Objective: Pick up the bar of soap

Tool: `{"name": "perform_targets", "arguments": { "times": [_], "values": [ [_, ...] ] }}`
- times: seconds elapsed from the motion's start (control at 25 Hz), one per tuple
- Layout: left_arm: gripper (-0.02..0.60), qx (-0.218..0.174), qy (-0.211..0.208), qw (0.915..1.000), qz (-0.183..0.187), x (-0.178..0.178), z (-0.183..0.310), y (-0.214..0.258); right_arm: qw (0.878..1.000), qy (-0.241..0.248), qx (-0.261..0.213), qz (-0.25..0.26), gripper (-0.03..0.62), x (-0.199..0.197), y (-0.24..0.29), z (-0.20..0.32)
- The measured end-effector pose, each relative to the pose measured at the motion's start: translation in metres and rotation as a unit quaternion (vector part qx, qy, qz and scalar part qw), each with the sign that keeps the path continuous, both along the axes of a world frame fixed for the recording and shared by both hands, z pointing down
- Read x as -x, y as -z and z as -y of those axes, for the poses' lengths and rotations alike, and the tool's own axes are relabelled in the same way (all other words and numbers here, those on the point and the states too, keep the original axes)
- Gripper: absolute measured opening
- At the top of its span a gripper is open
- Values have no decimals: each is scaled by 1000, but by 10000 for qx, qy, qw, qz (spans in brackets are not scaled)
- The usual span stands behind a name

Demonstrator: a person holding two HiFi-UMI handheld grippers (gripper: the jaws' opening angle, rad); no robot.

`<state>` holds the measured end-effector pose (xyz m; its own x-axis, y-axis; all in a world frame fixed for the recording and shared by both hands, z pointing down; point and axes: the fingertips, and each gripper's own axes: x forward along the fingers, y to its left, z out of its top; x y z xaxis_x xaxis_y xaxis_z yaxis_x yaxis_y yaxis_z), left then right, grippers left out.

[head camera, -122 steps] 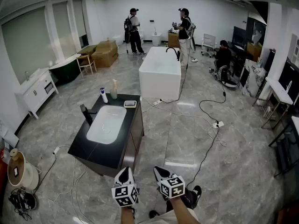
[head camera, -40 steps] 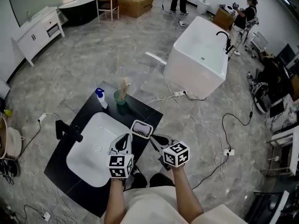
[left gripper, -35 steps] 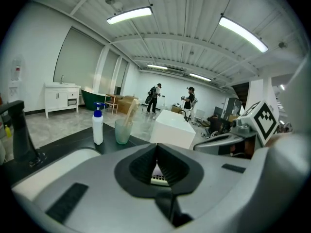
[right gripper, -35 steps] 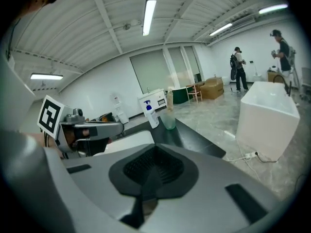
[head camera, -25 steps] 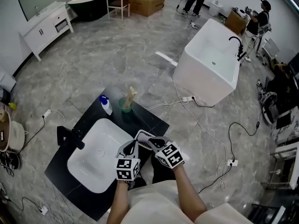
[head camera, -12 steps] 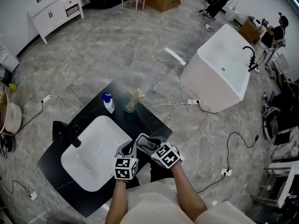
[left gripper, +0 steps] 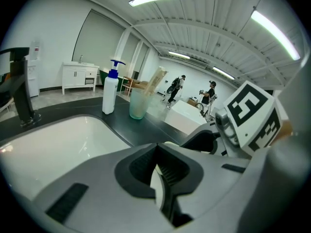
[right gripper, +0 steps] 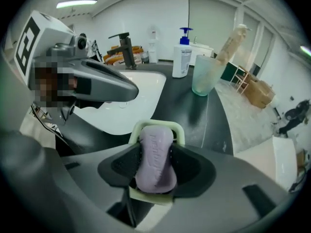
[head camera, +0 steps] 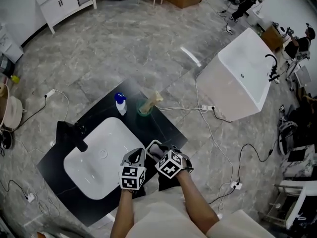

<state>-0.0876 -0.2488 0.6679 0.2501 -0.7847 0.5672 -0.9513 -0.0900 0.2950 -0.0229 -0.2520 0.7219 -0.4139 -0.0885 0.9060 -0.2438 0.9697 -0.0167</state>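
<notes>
Dark vanity top [right gripper: 194, 115] below, basin left of the right gripper [right gripper: 155, 149]. Jaws opening wide, either side of the lilac bar of soap [right gripper: 155, 166] in its green dish [right gripper: 156, 126], no squeeze yet. Left gripper [left gripper: 156, 147] pinched together, empty. Looks like approach; next, close on the bar's long sides and lift.

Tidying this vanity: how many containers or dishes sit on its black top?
3: a pump bottle and a green cup beyond the basin, a soap dish with the soap at the near right. Others may be hidden nearby.
</notes>
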Motion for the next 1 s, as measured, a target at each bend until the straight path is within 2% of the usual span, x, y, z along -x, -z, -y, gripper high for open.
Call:
{"name": "perform_targets", "arguments": {
  "times": [0.12, 0.24, 0.84, 1.0],
  "values": [
    [6, 9, 41, 10000, -32, 2, 1, -1, 9988, 147, -26, -471, 199, -1, -4, 0],
    [6, 8, 65, 10000, -46, 4, 2, -3, 9973, 196, -2, -703, 197, 0, -7, 1],
    [6, 10, 107, 9999, -97, 7, -4, -1, 9998, -147, -87, -54, 190, 6, 1, 6],
    [5, -18, 54, 10000, -71, 4, -3, 3, 9987, -391, -184, 254, 190, 7, 7, 11]
  ]
}}
